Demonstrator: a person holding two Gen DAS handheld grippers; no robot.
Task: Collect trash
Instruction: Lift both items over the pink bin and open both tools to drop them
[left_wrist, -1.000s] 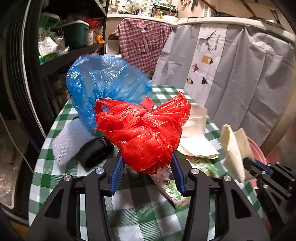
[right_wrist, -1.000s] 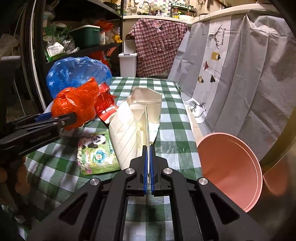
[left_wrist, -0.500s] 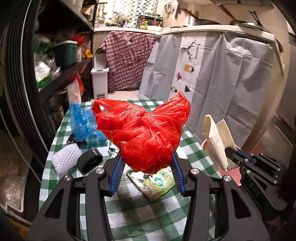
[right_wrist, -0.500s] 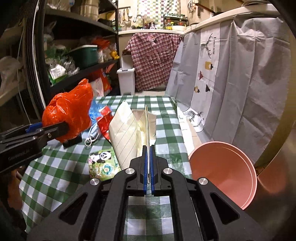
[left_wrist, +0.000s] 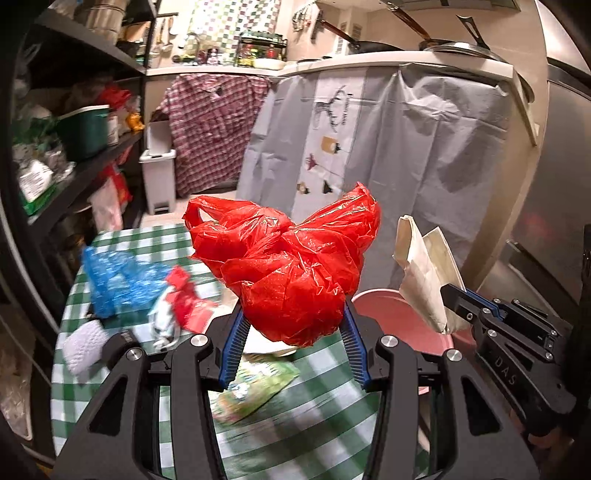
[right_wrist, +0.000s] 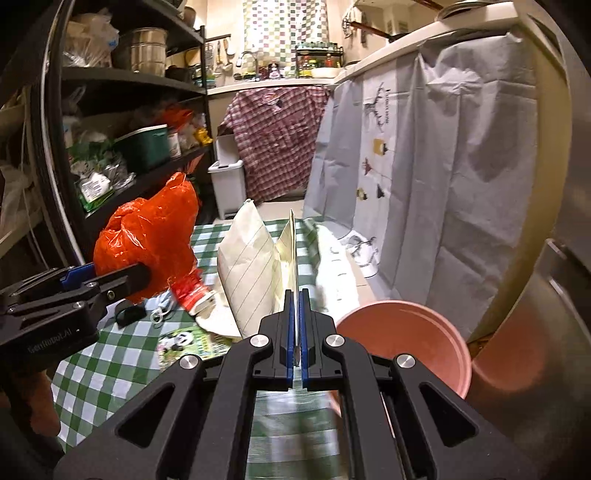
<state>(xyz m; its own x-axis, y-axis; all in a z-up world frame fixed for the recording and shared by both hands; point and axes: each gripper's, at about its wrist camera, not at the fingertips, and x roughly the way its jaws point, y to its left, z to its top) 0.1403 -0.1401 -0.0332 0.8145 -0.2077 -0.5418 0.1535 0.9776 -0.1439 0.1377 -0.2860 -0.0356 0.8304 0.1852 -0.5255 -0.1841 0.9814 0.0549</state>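
A crumpled red plastic bag (left_wrist: 291, 266) is clamped between the blue pads of the left gripper (left_wrist: 293, 325), held up above the green checked table (left_wrist: 295, 424). The right gripper (right_wrist: 295, 317), off to its right, is pressed together on a cream lined paper bag (right_wrist: 255, 266). A pink bin (right_wrist: 406, 339) sits just right of those tongs. Blurred, probably wrappers (left_wrist: 181, 306), lie left of the left gripper.

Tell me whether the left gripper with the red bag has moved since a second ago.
Yes. The left gripper, shut on the red bag, has risen and drawn back from the blue bag, toward the pink bin.
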